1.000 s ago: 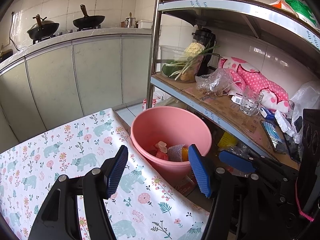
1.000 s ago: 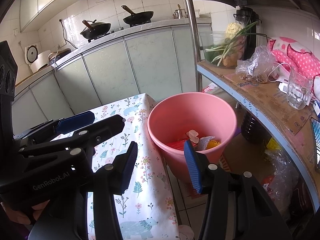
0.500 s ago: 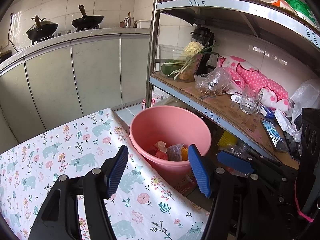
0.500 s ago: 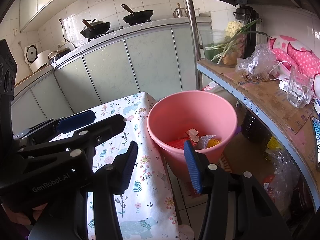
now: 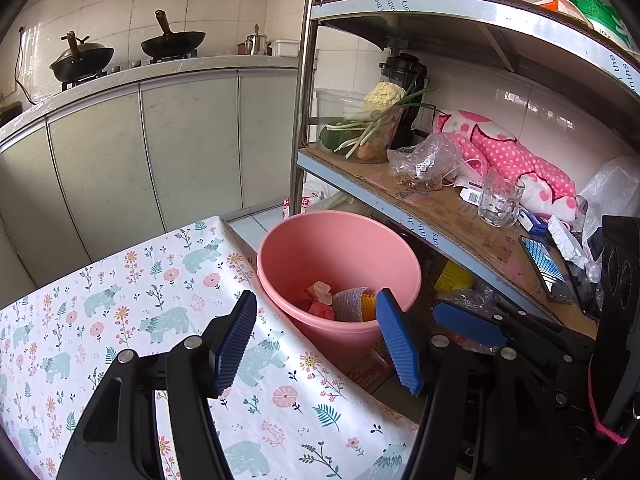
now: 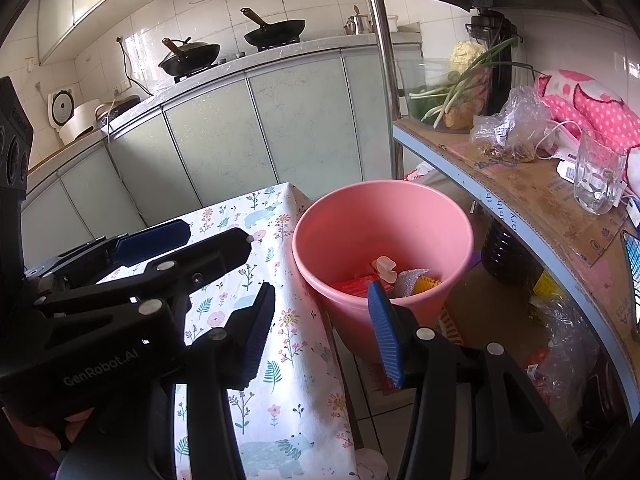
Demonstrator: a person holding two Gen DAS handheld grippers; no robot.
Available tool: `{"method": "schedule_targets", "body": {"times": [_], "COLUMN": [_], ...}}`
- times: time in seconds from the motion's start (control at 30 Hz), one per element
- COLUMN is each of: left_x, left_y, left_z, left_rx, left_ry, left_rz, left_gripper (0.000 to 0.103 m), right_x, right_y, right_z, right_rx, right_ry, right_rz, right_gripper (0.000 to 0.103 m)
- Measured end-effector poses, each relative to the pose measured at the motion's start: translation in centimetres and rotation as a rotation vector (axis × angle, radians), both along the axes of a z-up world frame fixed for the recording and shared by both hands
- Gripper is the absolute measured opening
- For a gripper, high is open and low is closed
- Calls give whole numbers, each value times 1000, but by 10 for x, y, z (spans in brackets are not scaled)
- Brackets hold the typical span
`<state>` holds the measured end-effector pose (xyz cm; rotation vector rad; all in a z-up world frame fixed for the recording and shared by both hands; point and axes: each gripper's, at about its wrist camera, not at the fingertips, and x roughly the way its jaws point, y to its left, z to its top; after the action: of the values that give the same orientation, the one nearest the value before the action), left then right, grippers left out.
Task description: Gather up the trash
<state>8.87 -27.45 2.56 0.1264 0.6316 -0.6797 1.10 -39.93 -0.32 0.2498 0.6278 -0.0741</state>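
Table under floral bear-print cloth point(image 5: 120, 300): no trash visible on the part I can see, so collecting looks largely done. Pink plastic bucket point(image 5: 340, 248), on the floor against the table edge, beside the metal shelf rack point(image 5: 440, 216): holds red packaging, a crumpled silvery wrapper, a yellow scrap and a pale piece. My left gripper point(image 5: 316, 340) and right gripper point(image 6: 320, 328): both parted, nothing between the pads.
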Motion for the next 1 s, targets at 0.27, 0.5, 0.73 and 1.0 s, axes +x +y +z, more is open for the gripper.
{"method": "schedule_targets", "body": {"times": [0.27,0.5,0.73,1.0], "left_x": [-2,-1,-2,-2], "left_y": [-2,-3,-3,-3], "left_z": [-2,-3,-3,-3], "left_rx": [2,4,4,4], "left_ry": [0,1,3,3], "left_rz": [-13,-17,-17,-19], "left_gripper": [61,61,61,61], "right_x": [0,1,1,1], "right_y": [-2,-2,-3,-4], "right_z": [-3,-3,-4,-5], "right_rx": [1,1,1,2], "right_ry": [6,7,9,10], "right_rz": [-1,0,-1,-1], "right_gripper": [49,49,49,49]}}
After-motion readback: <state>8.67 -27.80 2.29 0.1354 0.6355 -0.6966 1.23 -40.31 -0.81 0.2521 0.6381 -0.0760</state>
